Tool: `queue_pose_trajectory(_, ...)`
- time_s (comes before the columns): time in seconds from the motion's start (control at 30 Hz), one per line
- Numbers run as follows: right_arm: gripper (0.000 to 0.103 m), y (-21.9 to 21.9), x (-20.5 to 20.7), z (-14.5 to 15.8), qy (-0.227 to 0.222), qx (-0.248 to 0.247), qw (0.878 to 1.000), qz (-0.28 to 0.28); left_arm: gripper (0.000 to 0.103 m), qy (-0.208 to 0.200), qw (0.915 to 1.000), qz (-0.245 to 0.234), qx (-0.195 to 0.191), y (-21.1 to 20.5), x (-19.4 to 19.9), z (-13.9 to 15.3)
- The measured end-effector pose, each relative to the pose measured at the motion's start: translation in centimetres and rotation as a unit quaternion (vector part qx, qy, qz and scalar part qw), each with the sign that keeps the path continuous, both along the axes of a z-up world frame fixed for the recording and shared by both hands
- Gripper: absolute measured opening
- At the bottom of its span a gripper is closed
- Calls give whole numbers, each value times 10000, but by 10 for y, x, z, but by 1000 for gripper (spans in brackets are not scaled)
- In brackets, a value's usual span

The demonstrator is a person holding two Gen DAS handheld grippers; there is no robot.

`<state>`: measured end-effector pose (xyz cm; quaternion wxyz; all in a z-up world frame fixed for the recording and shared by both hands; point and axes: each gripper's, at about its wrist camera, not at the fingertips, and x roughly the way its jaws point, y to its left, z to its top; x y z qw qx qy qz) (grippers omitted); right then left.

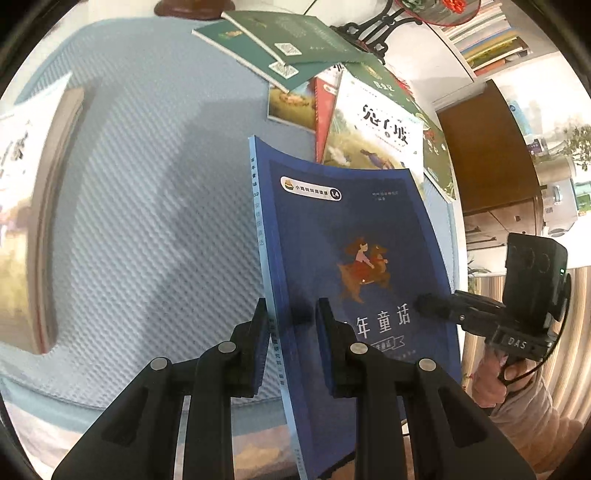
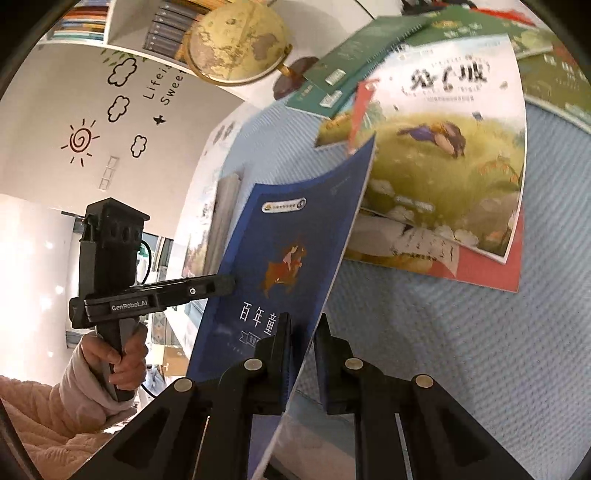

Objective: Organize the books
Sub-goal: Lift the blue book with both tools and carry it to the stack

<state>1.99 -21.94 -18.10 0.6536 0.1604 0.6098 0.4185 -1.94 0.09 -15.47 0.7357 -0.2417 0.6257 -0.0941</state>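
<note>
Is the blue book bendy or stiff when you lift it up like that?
Probably bendy: the blue book already curves along its top edge while the left tool and right tool pinch it. It looks thin with a soft cover, so likely light. Held by one side only, it may well droop.

White wall (image 2: 55, 177) with sun and cloud decals upper left, globe (image 2: 236, 40) above, brown cabinet (image 1: 487, 155) at right.

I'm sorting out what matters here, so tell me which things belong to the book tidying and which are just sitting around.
Part of the job:
- blue book, clamped by both tools
- left tool
- right tool
- loose pile of books

Just lying about:
- globe
- wall stickers
- shelf of books
</note>
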Motion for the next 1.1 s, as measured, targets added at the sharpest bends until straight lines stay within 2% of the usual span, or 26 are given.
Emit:
queue_pose_trajectory(0.37,12,11,-6,75,-657,59,9976,-196,22,-578,9983,-16,-70,22,-9,56)
queue_pose_trajectory(0.57,12,36,-13,104,-888,79,9960,-89,22,-777,9969,101,-52,44,-13,71)
queue_pose_trajectory(0.83,12,87,-16,114,-929,190,9953,171,22,-997,9943,377,79,98,-23,86)
queue_pose_trajectory(1.1,12,155,-22,112,-919,294,9942,479,22,-967,9923,741,205,154,-44,83)
